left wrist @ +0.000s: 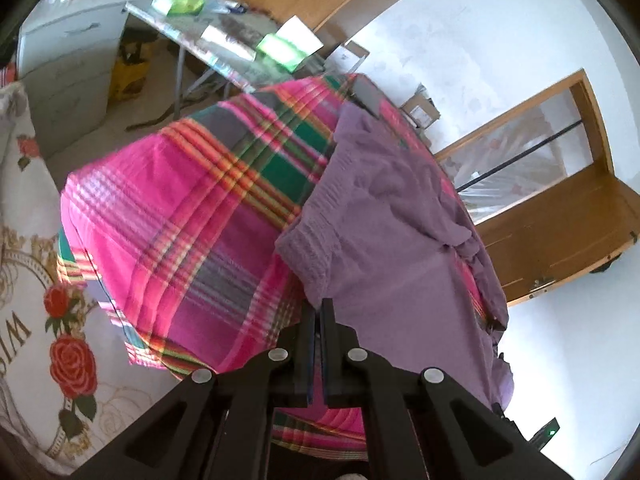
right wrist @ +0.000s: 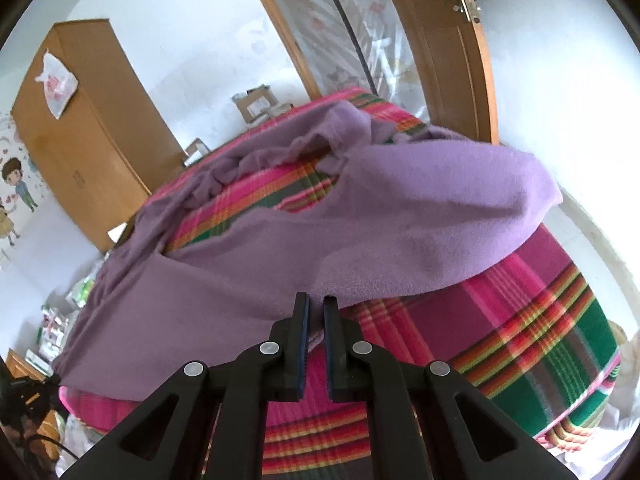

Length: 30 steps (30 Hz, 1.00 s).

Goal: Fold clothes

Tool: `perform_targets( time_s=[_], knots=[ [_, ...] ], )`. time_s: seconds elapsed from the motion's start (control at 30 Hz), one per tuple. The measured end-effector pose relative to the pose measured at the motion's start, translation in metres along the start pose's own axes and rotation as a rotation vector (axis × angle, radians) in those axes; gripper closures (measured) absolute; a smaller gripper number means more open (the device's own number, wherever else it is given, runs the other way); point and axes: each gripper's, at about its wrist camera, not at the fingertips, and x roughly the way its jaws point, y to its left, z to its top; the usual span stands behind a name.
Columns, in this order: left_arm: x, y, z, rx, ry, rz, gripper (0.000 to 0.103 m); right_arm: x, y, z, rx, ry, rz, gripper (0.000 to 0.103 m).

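- The left gripper (left wrist: pixel 319 312) is clenched on the near hem of the purple garment (left wrist: pixel 384 216), the cloth pinched between its dark fingers.
- The right gripper (right wrist: pixel 315 308) likewise grips the same garment's near edge (right wrist: pixel 320 240), with a thin slot between its ribbed blue pads (right wrist: pixel 303 344) where the fabric passes.
- The step looks like carrying this edge over for a fold; both hands should probably travel together, keeping the hem taut and level so the soft cloth lands without bunching.
- The garment is fuzzy, fleece-like, limp, with a gathered ribbed waistband; it drapes over the plaid cloth (left wrist: pixel 180 200).
- That cover is thin woven stuff in pink, green and orange stripes.
- Beyond stand a wooden wardrobe (right wrist: pixel 80 120) and a wooden door (left wrist: pixel 560 220).
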Motion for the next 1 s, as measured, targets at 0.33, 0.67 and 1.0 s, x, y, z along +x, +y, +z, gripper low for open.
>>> perform_targets(
  time_s=[0.33, 0.67, 1.0],
  knots=[
    [-0.008, 0.004, 0.004, 0.048, 0.008, 0.088, 0.1, 0.006, -0.003, 0.002, -0.022, 0.078, -0.03, 0.093],
    [-0.044, -0.025, 0.055, 0.159, -0.097, 0.135, 0.094, -0.024, 0.017, 0.026, -0.207, 0.128, 0.002, 0.086],
    [-0.032, -0.144, 0.136, 0.562, -0.073, 0.165, 0.085, -0.063, 0.145, 0.147, -0.691, -0.114, 0.076, 0.073]
  ],
)
